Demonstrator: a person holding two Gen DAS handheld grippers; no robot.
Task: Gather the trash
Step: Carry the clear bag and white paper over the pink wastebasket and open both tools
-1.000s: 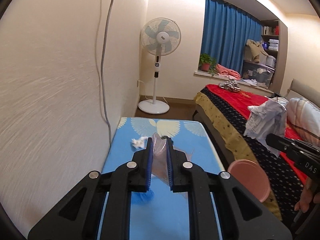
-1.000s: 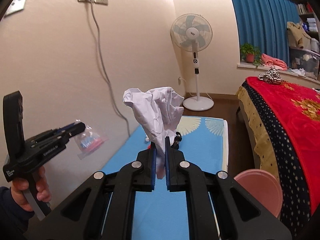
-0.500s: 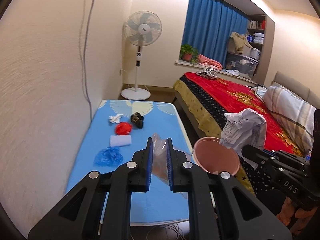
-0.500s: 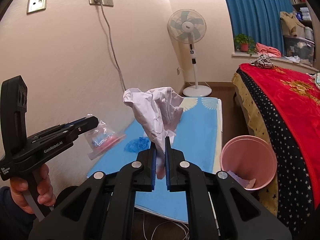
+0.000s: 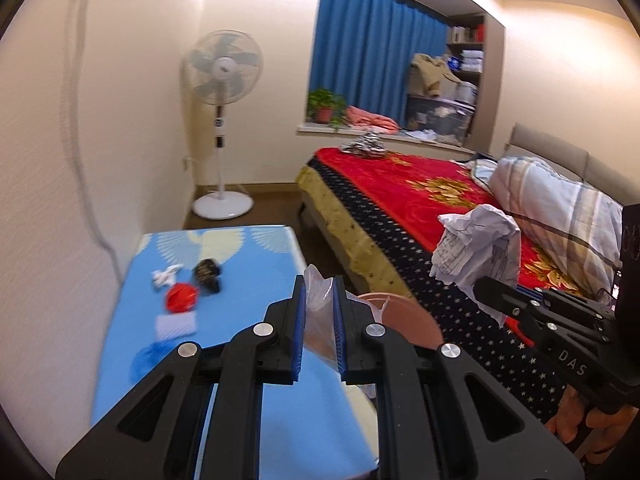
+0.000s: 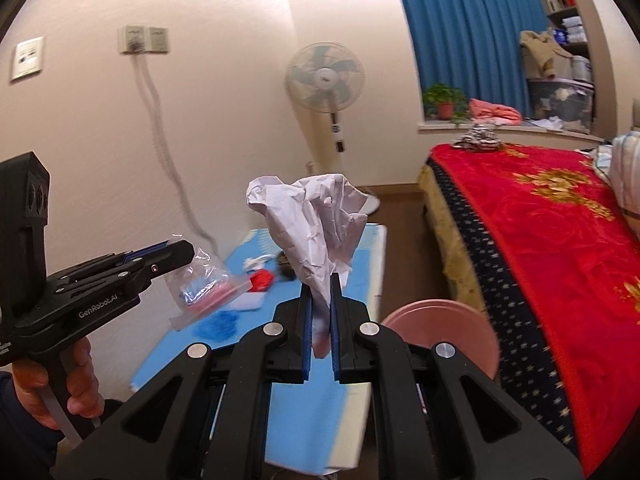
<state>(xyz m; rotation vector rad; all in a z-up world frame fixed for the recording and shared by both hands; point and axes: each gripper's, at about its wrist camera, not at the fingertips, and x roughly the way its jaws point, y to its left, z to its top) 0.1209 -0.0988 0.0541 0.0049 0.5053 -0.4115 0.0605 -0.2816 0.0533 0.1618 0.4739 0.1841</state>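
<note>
My left gripper [image 5: 319,304] is shut on a clear plastic bag [image 5: 318,316], which also shows in the right wrist view [image 6: 202,286], held in the air above the blue table. My right gripper [image 6: 320,300] is shut on a crumpled white paper [image 6: 314,228], seen from the left wrist view [image 5: 478,252] too. A pink bin [image 6: 444,336] stands on the floor beside the table's right edge, below and right of both grippers [image 5: 404,316]. On the table lie a red scrap [image 5: 182,297], a white tissue [image 5: 166,274], a dark wad [image 5: 208,271], a white pad [image 5: 176,325] and a blue glove [image 6: 218,325].
The blue table [image 5: 248,256] stands against the wall at left. A bed with a red blanket [image 5: 404,184] lies to the right, with a narrow floor gap between. A standing fan [image 5: 222,120] is at the far corner. A cable [image 6: 168,168] hangs from wall sockets.
Both grippers have pulled back and swung right with their loads. The pink bin has come closer, now just below and right of the grippers.
</note>
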